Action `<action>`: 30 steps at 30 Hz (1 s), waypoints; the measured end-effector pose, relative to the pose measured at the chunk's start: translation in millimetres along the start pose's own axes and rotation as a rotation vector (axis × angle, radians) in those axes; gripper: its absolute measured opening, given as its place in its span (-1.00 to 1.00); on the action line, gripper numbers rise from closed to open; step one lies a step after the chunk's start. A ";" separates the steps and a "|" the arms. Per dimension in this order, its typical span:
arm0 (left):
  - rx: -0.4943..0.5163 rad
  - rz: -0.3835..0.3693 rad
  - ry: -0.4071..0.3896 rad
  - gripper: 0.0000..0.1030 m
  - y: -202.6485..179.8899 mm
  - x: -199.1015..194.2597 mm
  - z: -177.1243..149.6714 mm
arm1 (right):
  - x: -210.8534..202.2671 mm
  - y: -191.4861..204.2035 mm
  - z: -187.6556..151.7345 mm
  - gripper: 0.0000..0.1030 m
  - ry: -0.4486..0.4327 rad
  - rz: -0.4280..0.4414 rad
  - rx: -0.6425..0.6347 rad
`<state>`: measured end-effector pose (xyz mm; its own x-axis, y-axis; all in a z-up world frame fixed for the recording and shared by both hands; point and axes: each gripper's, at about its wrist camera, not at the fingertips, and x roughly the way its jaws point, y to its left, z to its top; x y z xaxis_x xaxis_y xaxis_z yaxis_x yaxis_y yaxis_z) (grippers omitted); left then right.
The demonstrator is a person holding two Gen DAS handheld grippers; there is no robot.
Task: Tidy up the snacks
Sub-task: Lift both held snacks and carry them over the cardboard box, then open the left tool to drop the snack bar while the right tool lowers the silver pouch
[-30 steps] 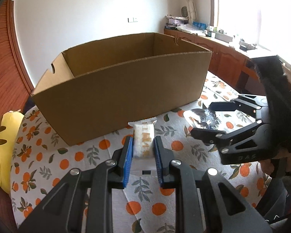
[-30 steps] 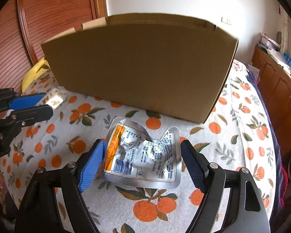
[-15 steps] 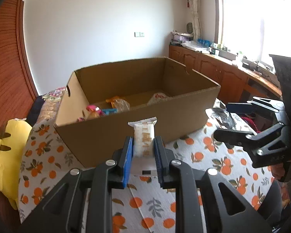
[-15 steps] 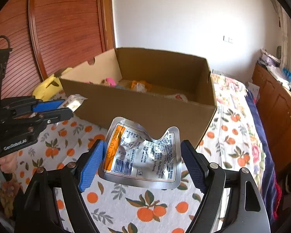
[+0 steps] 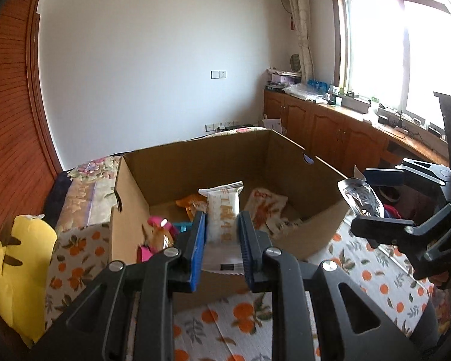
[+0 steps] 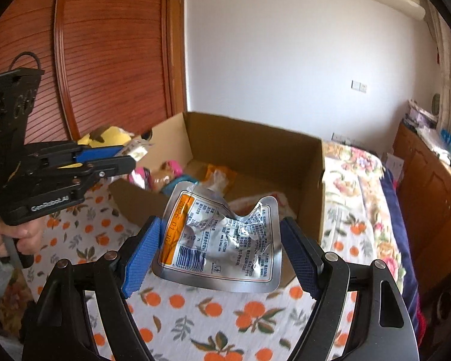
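Note:
My left gripper [image 5: 222, 231] is shut on a white snack bar wrapper [image 5: 222, 213] and holds it in the air by the near wall of the open cardboard box [image 5: 285, 150]. My right gripper [image 6: 218, 240] is shut on a crinkled silver foil pouch [image 6: 222, 237] and holds it above the near right part of the box [image 6: 255, 138]. The box holds several snack packets, among them a pink one [image 5: 159, 221], an orange one [image 5: 192, 203] and a white-and-red one [image 5: 266, 207]. Each gripper shows in the other's view: the left [image 6: 126, 156], the right [image 5: 372, 198].
The box stands on a bed with an orange-print cover [image 6: 201, 316]. A yellow plush toy [image 5: 18, 258] lies at the left by the wooden wardrobe [image 6: 111, 45]. Wooden cabinets [image 5: 330, 132] run under the window on the right.
Both grippers have risen with their packets from cover level to above the box rim. The inside of the box and its snacks have come into view.

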<state>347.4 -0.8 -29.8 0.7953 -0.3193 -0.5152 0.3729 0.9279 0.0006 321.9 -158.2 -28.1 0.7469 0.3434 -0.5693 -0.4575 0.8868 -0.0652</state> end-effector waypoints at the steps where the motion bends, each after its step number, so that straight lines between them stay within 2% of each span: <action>1: -0.002 0.000 -0.003 -0.62 2.3 2.8 3.0 | 1.2 0.4 3.8 0.59 -0.005 -0.002 -0.005; 6: -0.015 0.000 -0.012 -0.62 14.8 19.8 14.6 | 14.9 0.1 18.4 0.59 -0.020 0.006 -0.022; 12: -0.034 0.010 0.013 -0.62 27.7 43.3 10.7 | 36.4 -1.0 28.2 0.59 -0.020 0.016 -0.041; 20: -0.059 0.003 0.049 -0.62 31.0 69.1 -1.8 | 62.1 -10.1 25.2 0.59 0.009 0.023 -0.023; 30: -0.096 -0.030 0.062 -0.55 35.9 81.7 -13.0 | 77.7 -14.1 23.2 0.59 0.024 0.029 -0.009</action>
<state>419.5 9.0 -83.0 0.7527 -0.3371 -0.5655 0.3461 0.9333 -0.0956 397.5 -136.8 -52.3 0.7216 0.3612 -0.5907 -0.4830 0.8739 -0.0557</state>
